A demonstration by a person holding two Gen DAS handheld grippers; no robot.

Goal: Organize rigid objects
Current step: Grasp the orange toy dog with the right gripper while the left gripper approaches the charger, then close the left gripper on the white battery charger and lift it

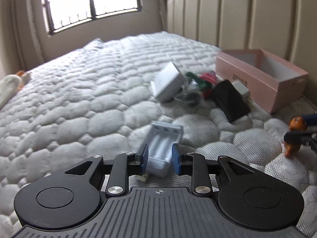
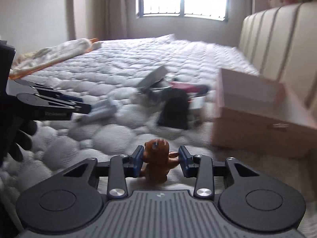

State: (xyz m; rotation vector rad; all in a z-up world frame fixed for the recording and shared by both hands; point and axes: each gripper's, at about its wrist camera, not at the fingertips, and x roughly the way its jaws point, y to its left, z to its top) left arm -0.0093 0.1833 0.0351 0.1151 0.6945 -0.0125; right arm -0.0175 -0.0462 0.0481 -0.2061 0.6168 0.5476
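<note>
In the left wrist view my left gripper (image 1: 160, 157) is shut on a white battery charger (image 1: 162, 144), which is tilted between the blue pads just above the quilted mattress (image 1: 89, 99). The right wrist view shows that same charger (image 2: 104, 108) in the left gripper (image 2: 87, 107) at the left. My right gripper (image 2: 160, 161) is shut on a small brown animal figurine (image 2: 156, 158): the left pad is against its side and the right pad against its outstretched arm. Its feet are at the mattress surface. The figurine (image 1: 295, 125) also shows at the left wrist view's right edge.
An open pink box (image 1: 261, 75) sits by the padded headboard (image 1: 247, 15), also seen as the pink box (image 2: 257, 119). Before it lies a pile: a white box (image 1: 168, 83), a black pouch (image 1: 229, 101), green and red pieces (image 1: 202, 79). A pale cloth (image 2: 55, 55) lies far left.
</note>
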